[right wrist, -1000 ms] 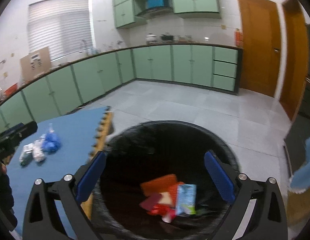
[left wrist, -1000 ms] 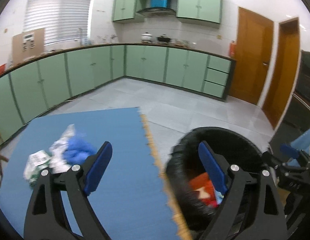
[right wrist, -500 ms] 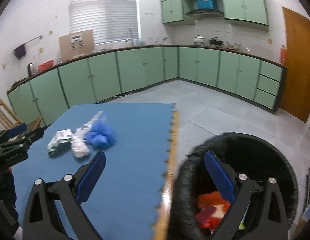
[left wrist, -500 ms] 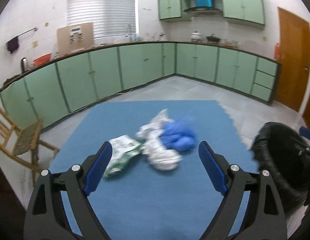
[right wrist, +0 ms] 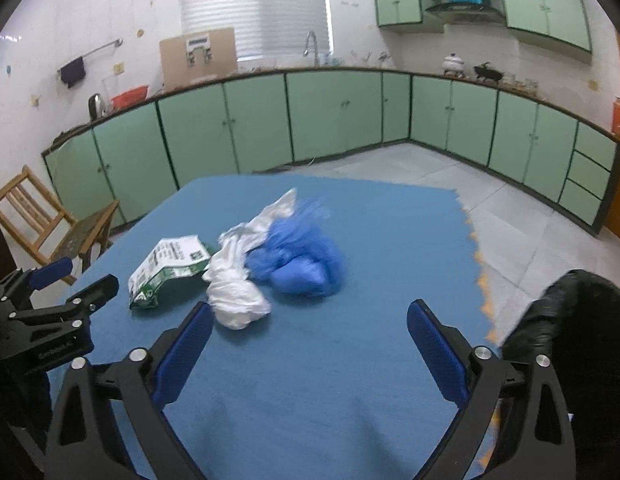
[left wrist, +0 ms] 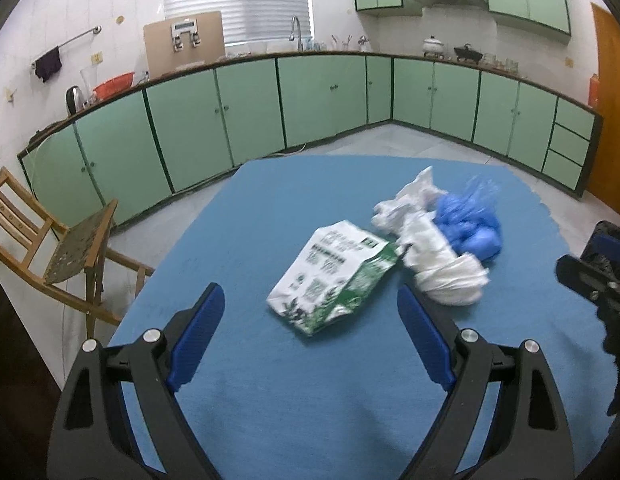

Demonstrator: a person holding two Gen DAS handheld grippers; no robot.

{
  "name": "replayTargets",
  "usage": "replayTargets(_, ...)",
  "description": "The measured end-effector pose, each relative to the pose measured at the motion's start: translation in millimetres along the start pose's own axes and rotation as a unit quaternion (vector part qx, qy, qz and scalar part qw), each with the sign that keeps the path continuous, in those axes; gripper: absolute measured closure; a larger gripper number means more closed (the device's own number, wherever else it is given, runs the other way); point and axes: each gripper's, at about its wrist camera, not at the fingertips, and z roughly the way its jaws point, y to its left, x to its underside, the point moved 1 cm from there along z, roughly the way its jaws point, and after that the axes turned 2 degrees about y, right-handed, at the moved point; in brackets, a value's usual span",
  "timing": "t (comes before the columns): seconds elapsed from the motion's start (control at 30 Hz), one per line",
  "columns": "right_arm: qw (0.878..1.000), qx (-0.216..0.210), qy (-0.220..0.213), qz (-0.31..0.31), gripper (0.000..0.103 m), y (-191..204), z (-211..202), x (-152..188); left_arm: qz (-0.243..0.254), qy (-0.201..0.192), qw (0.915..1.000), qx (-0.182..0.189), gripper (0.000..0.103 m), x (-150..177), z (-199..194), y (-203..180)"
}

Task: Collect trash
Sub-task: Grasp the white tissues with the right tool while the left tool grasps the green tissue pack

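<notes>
Three pieces of trash lie together on the blue mat (left wrist: 310,400): a green-and-white packet (left wrist: 334,276), a crumpled white bag (left wrist: 438,264) and a crumpled blue bag (left wrist: 470,224). My left gripper (left wrist: 310,300) hovers open just short of the packet, with nothing between its fingers. The right wrist view shows the same packet (right wrist: 167,268), white bag (right wrist: 237,292) and blue bag (right wrist: 301,260). My right gripper (right wrist: 310,312) stands wide in front of the white and blue bags, its jaws closing slightly on nothing. The black-lined bin (right wrist: 570,320) sits at the right, off the mat.
A wooden folding chair (left wrist: 61,248) stands left of the mat. Green cabinets (left wrist: 310,108) run along the far walls, with grey tiled floor (right wrist: 510,208) between them and the mat. The left gripper's body (right wrist: 49,300) shows at the left edge of the right wrist view.
Both views have swung left, away from the bin and onto the trash pile. The pile is now nearer and centred ahead of each gripper. The bin has slid to the right edge.
</notes>
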Motion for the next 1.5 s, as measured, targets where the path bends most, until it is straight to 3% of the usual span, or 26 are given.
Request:
replayTargets(0.5,0.997,-0.022,0.071,-0.025,0.027,44.7,72.1,4.0,-0.017,0.047,0.9986,0.016,0.018,13.6,41.8,31.8)
replayTargets(0.6,0.995,-0.03,0.088,-0.026,0.043,47.4,81.3,4.5,-0.019,0.052,0.9983,0.021,0.018,13.7,46.3,33.2)
replayTargets(0.63,0.994,-0.042,0.097,-0.026,0.055,47.7,84.5,5.3,-0.021,0.056,0.998,0.024,0.018,14.2,48.6,33.8)
replayTargets(0.77,0.994,-0.054,0.097,-0.022,0.07,44.9,82.8,5.4,-0.024,0.064,0.9968,0.041,0.024,14.2,53.7,32.9)
replayTargets(0.9,0.994,-0.064,0.09,-0.019,0.072,39.7,67.9,5.9,-0.028,0.069,0.9953,0.061,0.035,13.4,53.6,27.7)
replayTargets(1.07,0.995,-0.059,0.076,-0.023,0.072,27.6,43.6,5.4,-0.028,0.086,0.9925,0.082,0.038,16.2,53.8,11.6)
replayTargets(1.33,0.995,-0.054,0.079,-0.011,0.072,13.5,34.2,9.8,-0.036,0.119,0.9906,0.057,0.039,19.3,69.5,4.1)
replayTargets(1.4,0.995,-0.053,0.079,-0.009,0.072,10.0,32.8,10.4,-0.035,0.119,0.9904,0.06,0.05,16.5,70.0,0.5)
replayTargets(1.5,0.996,-0.049,0.078,-0.004,0.072,4.7,31.5,10.3,-0.039,0.123,0.9878,0.087,0.057,12.5,69.0,-8.1)
